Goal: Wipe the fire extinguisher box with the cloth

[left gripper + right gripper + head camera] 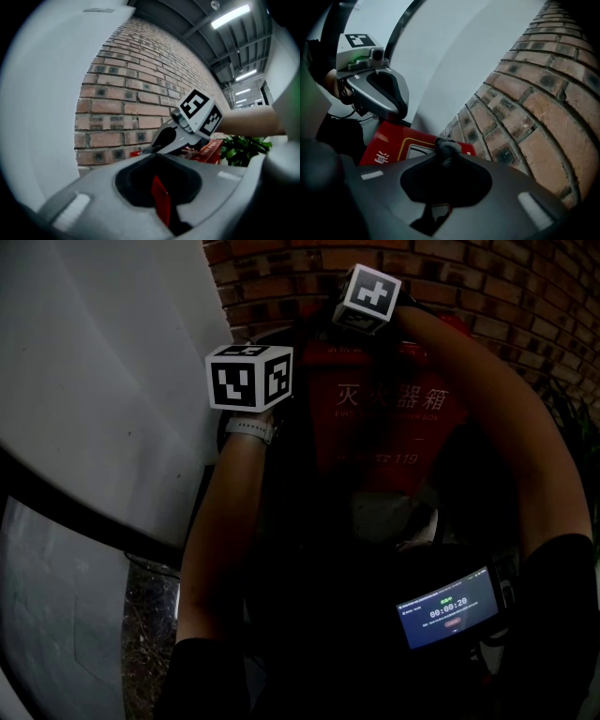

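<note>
The red fire extinguisher box (394,427) with pale characters stands against the brick wall, dim in the head view. My right gripper (447,153) is shut on a dark grey cloth (447,145), and a tuft pokes out past the closed tips above the box's top (405,150). Its marker cube (367,298) sits over the box's far top edge. My left gripper (156,154) is shut with nothing between the tips. Its cube (248,376) is at the box's upper left corner. From the left gripper view, the right gripper (187,129) hovers over the box (213,149).
A brick wall (487,287) runs behind the box. A large white curved panel (94,381) closes the left side. A lit screen device (448,607) hangs low at the right. A green plant (243,147) grows beyond the box. Gravel ground (150,615) shows below.
</note>
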The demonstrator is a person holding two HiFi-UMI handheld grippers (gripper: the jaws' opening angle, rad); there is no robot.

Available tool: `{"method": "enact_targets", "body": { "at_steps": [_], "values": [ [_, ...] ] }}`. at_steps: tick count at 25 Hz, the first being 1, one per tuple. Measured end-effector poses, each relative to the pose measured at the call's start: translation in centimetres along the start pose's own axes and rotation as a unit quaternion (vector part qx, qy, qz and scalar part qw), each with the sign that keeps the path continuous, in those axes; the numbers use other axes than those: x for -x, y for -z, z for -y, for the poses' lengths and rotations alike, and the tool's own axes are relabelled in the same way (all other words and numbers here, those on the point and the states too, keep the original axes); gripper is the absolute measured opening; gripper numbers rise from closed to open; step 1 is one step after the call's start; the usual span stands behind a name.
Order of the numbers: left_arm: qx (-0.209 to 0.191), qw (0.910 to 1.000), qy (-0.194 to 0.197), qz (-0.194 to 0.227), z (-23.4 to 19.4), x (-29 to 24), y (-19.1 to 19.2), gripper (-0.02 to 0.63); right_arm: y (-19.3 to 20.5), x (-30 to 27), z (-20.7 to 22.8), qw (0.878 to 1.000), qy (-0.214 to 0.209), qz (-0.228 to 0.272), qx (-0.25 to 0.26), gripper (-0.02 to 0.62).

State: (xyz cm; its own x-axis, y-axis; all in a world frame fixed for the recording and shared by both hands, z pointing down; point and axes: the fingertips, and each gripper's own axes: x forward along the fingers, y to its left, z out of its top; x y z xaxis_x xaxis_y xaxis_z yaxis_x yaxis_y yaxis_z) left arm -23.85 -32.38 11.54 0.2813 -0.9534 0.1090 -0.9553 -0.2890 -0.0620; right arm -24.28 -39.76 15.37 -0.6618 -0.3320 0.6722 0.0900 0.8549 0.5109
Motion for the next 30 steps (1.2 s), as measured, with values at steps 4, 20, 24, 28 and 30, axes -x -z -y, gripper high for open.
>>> {"method": "enact_targets", "body": {
  "at_steps": [4,20,24,28,30],
  "values": [
    [-0.006,1.0,-0.006,0.003,0.8,0.9,-0.3,0.002,-0.5,1.4,-1.7,1.0,-0.023,0.008,0.003,0.041],
    [-0.023,0.9994,-0.014,0.02,4.7,4.7,-2.8,0.002,-1.4,7.3,-7.0,0.998,-0.044,0.032,0.009,0.043],
    [-0.028,0.9988,-0.021,0.034,5.0,4.5,-3.5,0.002,-0.6,9.3,-3.1,0.999,0.014,0.043,-0.005,0.043],
    [-0.033,0.9991,-0.01,0.025,5.3,2.8,-3.3,0.002,2.1,9.4,0.8,0.998,0.055,0.021,-0.032,0.043],
    [-0.05,0.9986,-0.011,0.013,5.1,1.6,-3.2,0.002,3.2,8.5,2.1,0.997,0.053,0.01,-0.047,0.043]
  ]
}}
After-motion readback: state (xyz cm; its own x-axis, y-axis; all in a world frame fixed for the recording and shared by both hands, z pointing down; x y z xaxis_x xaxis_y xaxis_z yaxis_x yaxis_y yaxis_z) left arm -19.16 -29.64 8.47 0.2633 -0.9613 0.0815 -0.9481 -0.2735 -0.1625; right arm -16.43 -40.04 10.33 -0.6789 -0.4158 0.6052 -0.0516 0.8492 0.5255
